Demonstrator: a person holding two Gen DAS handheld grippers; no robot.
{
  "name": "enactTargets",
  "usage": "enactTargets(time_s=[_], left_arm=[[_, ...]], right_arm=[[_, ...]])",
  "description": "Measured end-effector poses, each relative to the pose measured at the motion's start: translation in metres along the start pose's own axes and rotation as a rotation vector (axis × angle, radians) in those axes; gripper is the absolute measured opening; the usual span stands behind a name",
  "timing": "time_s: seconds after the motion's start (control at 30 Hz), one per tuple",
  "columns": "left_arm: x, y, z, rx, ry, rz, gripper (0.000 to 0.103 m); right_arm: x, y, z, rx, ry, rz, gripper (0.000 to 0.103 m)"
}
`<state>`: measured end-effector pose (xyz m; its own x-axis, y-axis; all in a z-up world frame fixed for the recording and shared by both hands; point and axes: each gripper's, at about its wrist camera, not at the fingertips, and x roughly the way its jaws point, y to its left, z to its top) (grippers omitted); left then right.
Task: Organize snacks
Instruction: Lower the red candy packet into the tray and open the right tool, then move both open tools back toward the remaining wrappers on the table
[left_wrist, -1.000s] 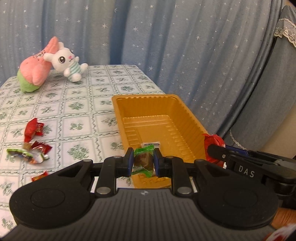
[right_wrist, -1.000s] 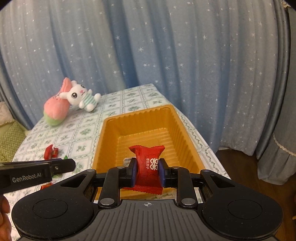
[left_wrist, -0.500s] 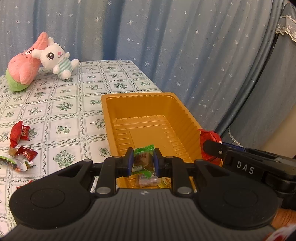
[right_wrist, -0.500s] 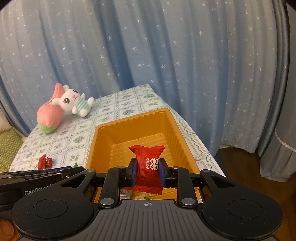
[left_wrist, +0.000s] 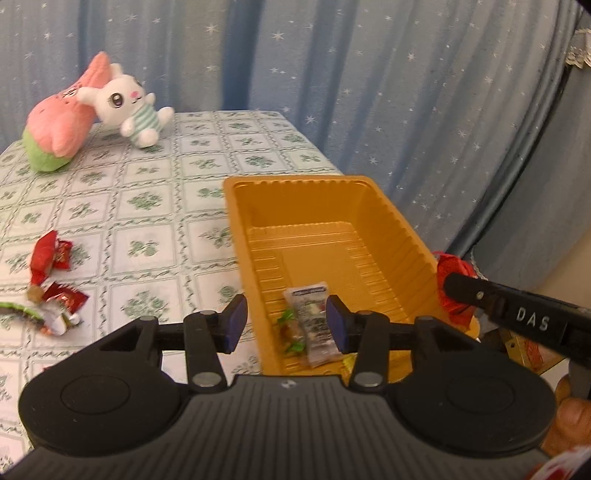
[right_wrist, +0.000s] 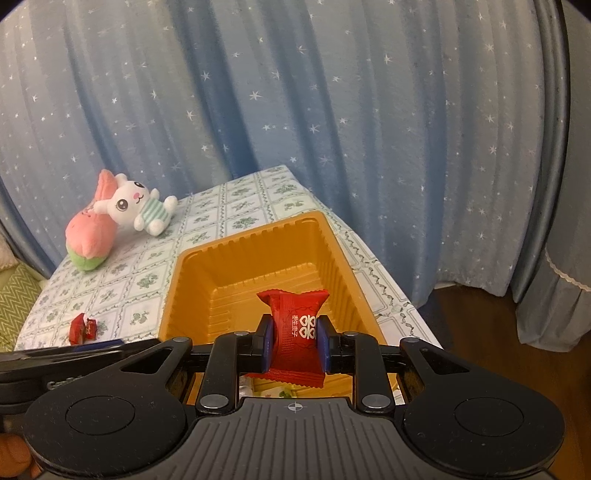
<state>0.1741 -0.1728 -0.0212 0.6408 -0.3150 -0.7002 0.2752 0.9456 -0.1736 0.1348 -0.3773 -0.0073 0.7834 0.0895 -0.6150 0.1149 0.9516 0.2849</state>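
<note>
An orange plastic tray (left_wrist: 402, 236) stands at the table's right edge; it also shows in the right wrist view (right_wrist: 192, 280). My left gripper (left_wrist: 286, 323) is open and empty above the tray's near end. A green-wrapped candy (left_wrist: 290, 332) and a clear snack packet (left_wrist: 314, 325) lie in the tray below it. My right gripper (right_wrist: 293, 341) is shut on a red candy packet (right_wrist: 295, 325) above the tray's near end; it shows as a black arm (left_wrist: 517, 317) at the right in the left wrist view.
Several red wrapped candies (left_wrist: 51, 254) and torn wrappers (left_wrist: 55, 306) lie on the floral tablecloth at left. A pink plush (left_wrist: 62, 129) and a white bunny plush (left_wrist: 129, 107) sit at the table's back. Blue starred curtains hang behind.
My left gripper opened and the green candy dropped into the tray beside the clear packet. My right gripper moved a little over the tray, still holding the red packet.
</note>
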Motion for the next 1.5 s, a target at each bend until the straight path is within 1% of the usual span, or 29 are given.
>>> enactTargets(time_s=[0.33,0.43,0.47,0.5,0.57,0.6,0.63,0.77,0.87,0.93,1.03,1.13,1.23,1.5], left_arm=[[-0.022,0.021,-0.009,-0.033,-0.026,0.039,0.048],[-0.026,0.025,-0.012,-0.039,-0.025,0.045,0.051],[-0.028,0.026,-0.012,-0.037,-0.027,0.049,0.054],[-0.030,0.027,-0.013,-0.035,-0.028,0.053,0.055],[-0.035,0.028,-0.017,-0.026,-0.035,0.065,0.056],[-0.038,0.029,-0.018,-0.022,-0.040,0.071,0.058],[-0.041,0.029,-0.020,-0.019,-0.044,0.074,0.060],[-0.053,0.034,-0.027,-0.025,-0.049,0.081,0.061],[-0.062,0.038,-0.032,-0.035,-0.053,0.085,0.063],[-0.069,0.041,-0.035,-0.039,-0.059,0.091,0.066],[-0.081,0.047,-0.041,-0.049,-0.067,0.099,0.066],[-0.095,0.054,-0.049,-0.056,-0.073,0.107,0.070],[-0.108,0.062,-0.057,-0.062,-0.076,0.121,0.071],[-0.139,0.093,-0.081,-0.089,-0.079,0.189,0.072]], right_arm=[[0.012,0.007,0.010,-0.005,0.005,0.025,0.025],[0.020,0.007,0.012,0.030,0.015,0.079,0.025],[0.023,0.006,0.012,0.048,0.024,0.101,0.025],[0.025,0.004,0.013,0.063,0.031,0.114,0.028],[0.022,0.001,0.011,0.076,0.014,0.096,0.043],[0.019,-0.001,0.011,0.086,0.002,0.088,0.055],[0.016,-0.003,0.010,0.097,-0.002,0.079,0.058],[0.004,-0.009,0.003,0.123,0.013,0.051,0.058],[-0.009,-0.006,-0.005,0.118,0.018,0.044,0.058],[-0.019,-0.001,-0.012,0.100,0.014,0.042,0.058],[-0.033,0.009,-0.021,0.076,0.011,0.046,0.058],[-0.044,0.021,-0.030,0.050,0.013,0.051,0.058],[-0.052,0.033,-0.039,0.028,0.019,0.059,0.058],[-0.064,0.060,-0.057,-0.023,0.044,0.095,0.058]])
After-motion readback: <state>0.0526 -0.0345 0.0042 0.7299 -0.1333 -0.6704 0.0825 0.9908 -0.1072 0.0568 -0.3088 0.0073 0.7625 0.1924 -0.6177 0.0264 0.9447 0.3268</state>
